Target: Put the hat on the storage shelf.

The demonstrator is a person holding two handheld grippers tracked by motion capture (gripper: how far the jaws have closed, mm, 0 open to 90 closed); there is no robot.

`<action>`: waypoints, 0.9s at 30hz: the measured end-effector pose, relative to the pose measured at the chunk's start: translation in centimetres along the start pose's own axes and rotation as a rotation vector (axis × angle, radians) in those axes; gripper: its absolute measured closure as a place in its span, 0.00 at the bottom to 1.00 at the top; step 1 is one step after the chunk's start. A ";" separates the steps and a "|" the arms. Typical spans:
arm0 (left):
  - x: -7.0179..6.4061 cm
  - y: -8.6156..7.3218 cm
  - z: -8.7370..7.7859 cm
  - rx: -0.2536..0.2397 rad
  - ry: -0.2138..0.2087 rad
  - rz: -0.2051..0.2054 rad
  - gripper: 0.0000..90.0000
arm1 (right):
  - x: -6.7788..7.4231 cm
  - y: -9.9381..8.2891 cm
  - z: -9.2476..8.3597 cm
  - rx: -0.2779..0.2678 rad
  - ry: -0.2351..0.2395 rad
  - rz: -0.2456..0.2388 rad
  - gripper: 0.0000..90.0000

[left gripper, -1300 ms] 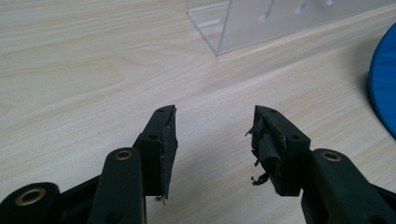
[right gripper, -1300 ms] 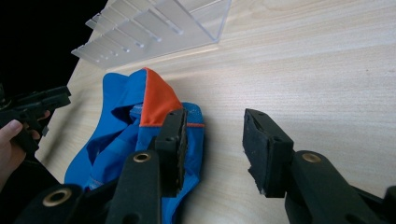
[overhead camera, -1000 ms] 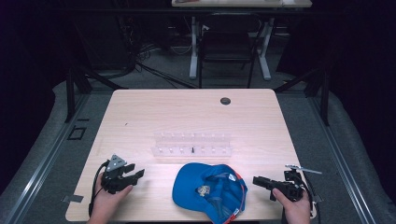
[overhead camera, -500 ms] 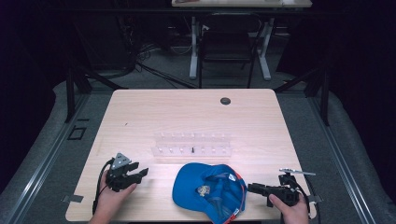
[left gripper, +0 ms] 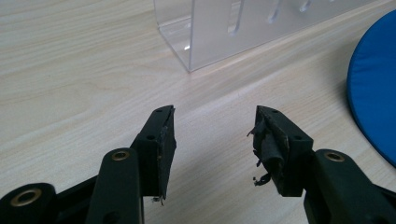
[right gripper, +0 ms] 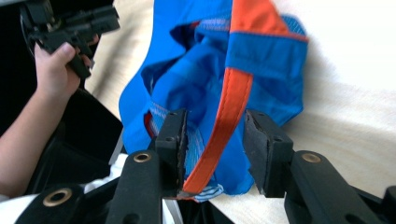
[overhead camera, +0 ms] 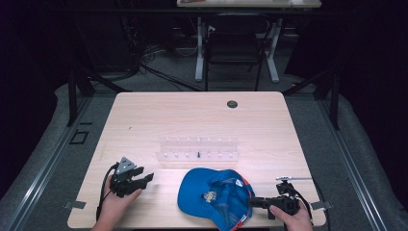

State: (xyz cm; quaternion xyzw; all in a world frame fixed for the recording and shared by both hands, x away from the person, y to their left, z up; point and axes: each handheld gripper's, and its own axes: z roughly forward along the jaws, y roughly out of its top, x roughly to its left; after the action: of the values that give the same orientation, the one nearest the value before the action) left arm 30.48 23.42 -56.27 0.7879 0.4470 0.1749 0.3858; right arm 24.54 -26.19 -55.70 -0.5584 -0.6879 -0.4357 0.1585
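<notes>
Right claw [overhead camera: 255,202] has slid in to the blue cap's [overhead camera: 214,197] rim since a second ago.
Released, straddling the orange band for purchase; left claw [overhead camera: 146,178] parted, idle on the near counter [overhead camera: 192,115].

Cap [overhead camera: 216,199], lower centre of high view: bright blue, orange trim band, small light patch inside; striped white/blue edge in right gripper view.
Rack [overhead camera: 198,148], mid-frame: clear plastic, w/ one small dark peg.
Table [overhead camera: 192,115]: pale wood grain, dark round spot upper right.
Left gripper [overhead camera: 144,179], lower left: black, grey top plate.
Right gripper [overhead camera: 254,202], lower right: black; brass-coloured rivets.
Floor surround: grey; backgrd black.
</notes>
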 end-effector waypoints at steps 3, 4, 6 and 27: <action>0.1 0.0 -0.1 -0.006 0.001 -0.004 0.54 | -0.1 0.0 0.3 0.027 0.002 -0.008 0.67; 0.1 0.0 -0.1 -0.006 0.002 -0.004 0.54 | -0.1 0.0 0.4 0.031 0.009 -0.011 0.67; 0.1 0.0 -0.1 -0.010 0.003 -0.006 0.54 | -0.2 0.0 0.5 0.059 0.027 -0.006 0.68; 0.2 -0.2 -0.2 -0.003 0.009 -0.010 0.54 | -1.1 0.3 -0.1 -0.026 0.138 0.109 0.83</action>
State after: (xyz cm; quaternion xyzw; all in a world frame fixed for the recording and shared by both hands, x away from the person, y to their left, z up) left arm 30.32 23.71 -56.33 0.7843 0.4522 0.1774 0.3859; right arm 25.20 -26.98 -56.32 -0.5657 -0.6382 -0.4726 0.2220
